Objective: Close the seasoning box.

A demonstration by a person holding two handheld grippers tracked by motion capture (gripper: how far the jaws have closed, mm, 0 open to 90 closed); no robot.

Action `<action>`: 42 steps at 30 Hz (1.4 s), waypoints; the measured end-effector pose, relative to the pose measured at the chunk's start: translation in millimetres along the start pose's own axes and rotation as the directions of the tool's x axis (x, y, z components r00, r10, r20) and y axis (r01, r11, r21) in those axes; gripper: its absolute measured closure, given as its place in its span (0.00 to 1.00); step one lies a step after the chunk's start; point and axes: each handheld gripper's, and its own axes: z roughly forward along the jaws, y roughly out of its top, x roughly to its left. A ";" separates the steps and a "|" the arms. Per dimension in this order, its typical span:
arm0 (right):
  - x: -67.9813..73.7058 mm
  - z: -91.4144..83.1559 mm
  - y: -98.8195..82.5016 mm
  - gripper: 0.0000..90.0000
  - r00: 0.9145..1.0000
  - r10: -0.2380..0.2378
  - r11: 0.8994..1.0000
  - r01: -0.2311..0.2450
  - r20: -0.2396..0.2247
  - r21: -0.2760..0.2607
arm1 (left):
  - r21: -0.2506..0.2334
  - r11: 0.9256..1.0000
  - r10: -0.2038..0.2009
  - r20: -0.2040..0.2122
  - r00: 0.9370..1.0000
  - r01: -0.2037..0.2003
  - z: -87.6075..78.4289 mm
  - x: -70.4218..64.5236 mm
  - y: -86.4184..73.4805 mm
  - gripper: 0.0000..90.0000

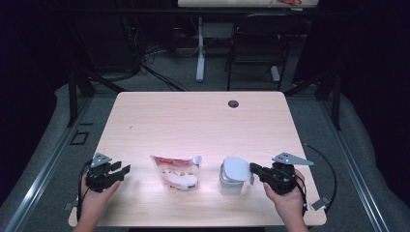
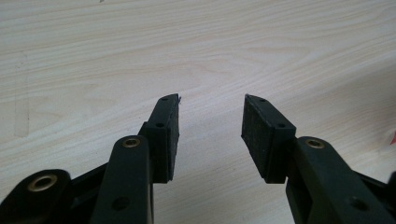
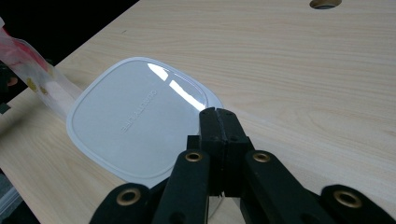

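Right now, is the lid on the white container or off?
On. The lid sits flat across the top of the container, and the right gripper has its jaws closed together at the lid's edge.

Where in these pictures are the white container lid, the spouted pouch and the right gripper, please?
white container lid (image 3: 135, 123): right gripper view, the flat middle of its top.
spouted pouch (image 1: 176, 173): high view, the middle of its printed front.
right gripper (image 3: 218, 116): right gripper view, the tips of its closed jaws at the lid's edge.

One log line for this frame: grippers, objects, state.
left gripper: open, over bare table | right gripper: shut at lid edge of container | pouch: untouched, between grippers
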 end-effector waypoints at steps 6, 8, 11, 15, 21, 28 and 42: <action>-0.1 0.0 -0.1 1.00 1.000 0.004 1.000 -0.004 -0.001 0.000 | 0.004 1.000 0.001 -0.002 1.000 -0.001 -0.3 0.2 0.1 0.63; -0.4 0.0 -0.2 1.00 1.000 0.004 1.000 -0.004 0.003 0.003 | 0.000 1.000 -0.002 0.000 1.000 0.002 0.1 -0.2 -0.2 0.63; -1.0 0.1 -0.8 1.00 1.000 0.008 1.000 -0.008 0.007 0.006 | 0.002 1.000 0.000 -0.001 1.000 0.000 0.0 0.0 -0.1 0.63; -2.0 0.6 -1.7 1.00 1.000 0.011 1.000 -0.011 0.010 0.012 | 0.005 1.000 0.000 -0.003 1.000 0.000 -0.2 0.2 0.0 0.63; -4.9 0.6 -2.6 1.00 1.000 0.029 0.999 -0.029 0.001 0.014 | 0.005 1.000 0.000 -0.002 1.000 0.000 -0.2 0.0 0.0 0.63; -6.5 2.1 -4.1 1.00 0.999 0.039 0.999 -0.039 0.004 0.019 | 0.005 1.000 0.001 -0.002 1.000 -0.001 -0.1 0.2 0.0 0.63; -13.6 4.3 -7.0 1.00 0.994 0.101 0.995 -0.101 -0.028 0.024 | -0.003 1.000 -0.002 -0.001 1.000 0.002 0.4 -0.3 -0.3 0.63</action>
